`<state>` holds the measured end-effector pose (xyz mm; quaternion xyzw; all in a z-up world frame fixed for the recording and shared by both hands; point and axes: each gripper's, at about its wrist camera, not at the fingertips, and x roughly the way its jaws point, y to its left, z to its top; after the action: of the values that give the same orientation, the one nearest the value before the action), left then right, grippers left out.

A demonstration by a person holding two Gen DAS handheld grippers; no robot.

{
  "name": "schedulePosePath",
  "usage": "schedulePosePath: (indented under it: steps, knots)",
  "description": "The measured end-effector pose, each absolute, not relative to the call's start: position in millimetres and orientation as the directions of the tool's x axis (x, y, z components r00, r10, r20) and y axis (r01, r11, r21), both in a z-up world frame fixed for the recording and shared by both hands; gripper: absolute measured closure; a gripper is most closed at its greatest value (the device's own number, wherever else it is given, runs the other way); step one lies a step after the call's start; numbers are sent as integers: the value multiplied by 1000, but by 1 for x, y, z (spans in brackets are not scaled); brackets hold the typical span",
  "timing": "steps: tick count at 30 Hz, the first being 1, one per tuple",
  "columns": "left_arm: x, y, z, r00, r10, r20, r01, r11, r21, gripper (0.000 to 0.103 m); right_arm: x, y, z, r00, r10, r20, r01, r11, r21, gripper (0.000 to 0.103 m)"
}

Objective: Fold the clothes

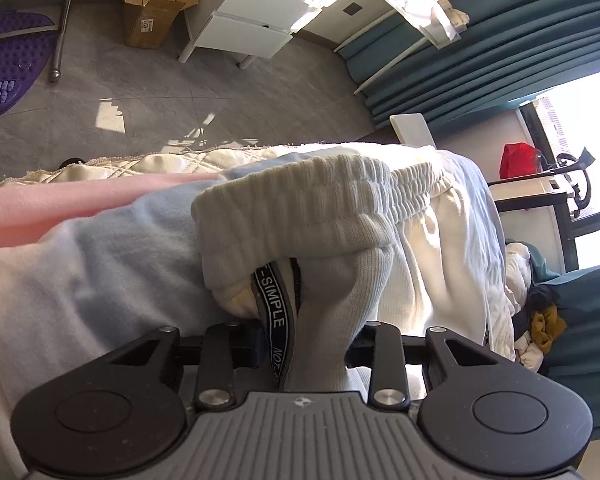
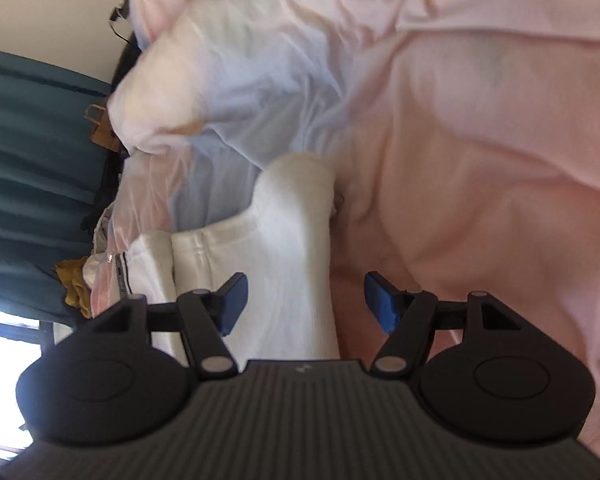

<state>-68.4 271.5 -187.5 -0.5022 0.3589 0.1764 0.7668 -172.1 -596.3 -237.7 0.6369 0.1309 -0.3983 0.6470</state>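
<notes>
The left gripper (image 1: 306,338) pinches the ribbed cuff of the white sweatpants (image 1: 300,216), a black printed ribbon (image 1: 274,304) caught between its fingers; beyond it the waistband lies on a pale blue sheet (image 1: 100,248). The right gripper (image 2: 305,304) stands spread, a white pant leg (image 2: 292,240) running between its blue pads (image 2: 232,300), pink bedding (image 2: 480,160) to its right.

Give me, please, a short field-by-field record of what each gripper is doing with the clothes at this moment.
left gripper: shut on the white garment, at its ribbed cuff with a printed ribbon
right gripper: open, jaws either side of the white fabric, not closed on it
underneath: pink and pale blue sheet
background: teal curtains, white drawers, cardboard box
</notes>
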Motion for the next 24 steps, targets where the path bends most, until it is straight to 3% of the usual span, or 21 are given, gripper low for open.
schedulePosePath:
  steps: [3,7,14,24]
  knots:
    - [-67,273,-185,708,-91,-701,-606,431,-668,75,-162,-593,-238,656,-356,-666,683,-96,724,44]
    - [-68,274,-179,757,-95,-646,-556,426,-714,78,-153,-589,-222,660,-398,-638,699,14,715,91]
    - [-76,273,-165,814,-94,-574,-482,443,-756,81,-156,-582,-203,701,-451,-552,648,80,758,96]
    - [-122,307,-148,838,-192,-510,-431,338,-836,85,-172,-583,-165,753,-507,-419,567,177,804,97]
